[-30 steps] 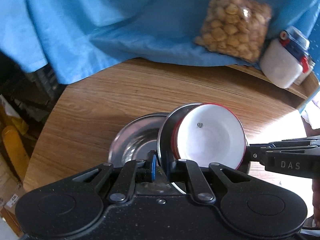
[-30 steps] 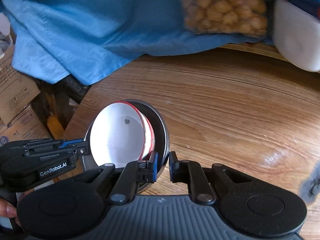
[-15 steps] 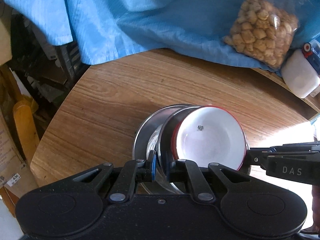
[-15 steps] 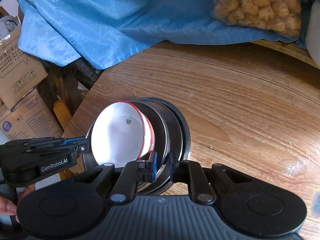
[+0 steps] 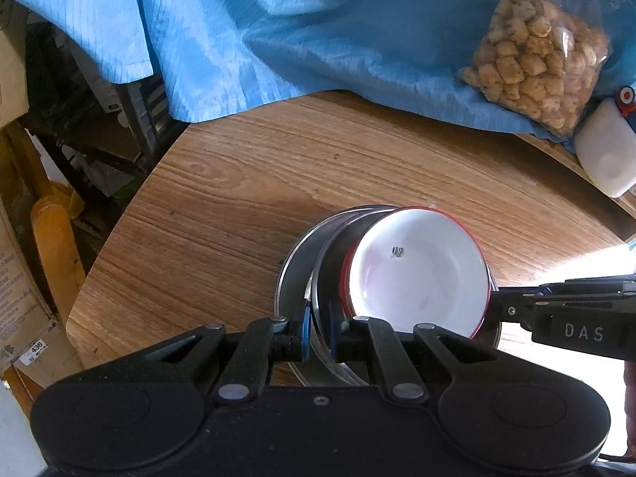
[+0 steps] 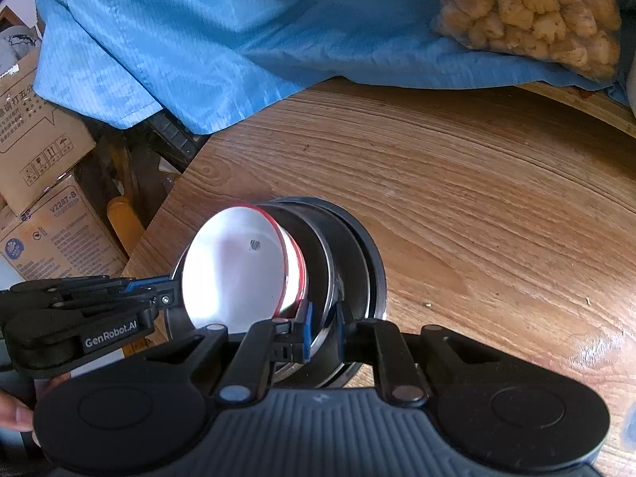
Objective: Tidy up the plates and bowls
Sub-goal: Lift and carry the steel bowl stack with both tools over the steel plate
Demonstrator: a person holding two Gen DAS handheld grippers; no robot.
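Note:
A white bowl with a red rim (image 5: 421, 274) sits nested in a steel plate (image 5: 326, 278), and both sit over a second steel bowl (image 5: 294, 262) on the wooden table (image 5: 246, 206). My left gripper (image 5: 318, 332) is shut on the near rim of the steel plate. My right gripper (image 6: 322, 328) is shut on the opposite rim of the same steel plate (image 6: 322, 274), with the white bowl (image 6: 234, 274) inside it and the lower steel bowl (image 6: 365, 266) beneath. Each gripper shows at the edge of the other's view.
A blue cloth (image 5: 318, 39) covers the back of the table. On it lie a clear bag of snacks (image 5: 536, 63) and a white container (image 5: 608, 155). Cardboard boxes (image 6: 43, 183) and clutter stand off the table's left edge.
The held plate with the white bowl has moved left onto the second steel bowl, which now lies nested beneath it. Both grippers stay shut on the plate's rim.

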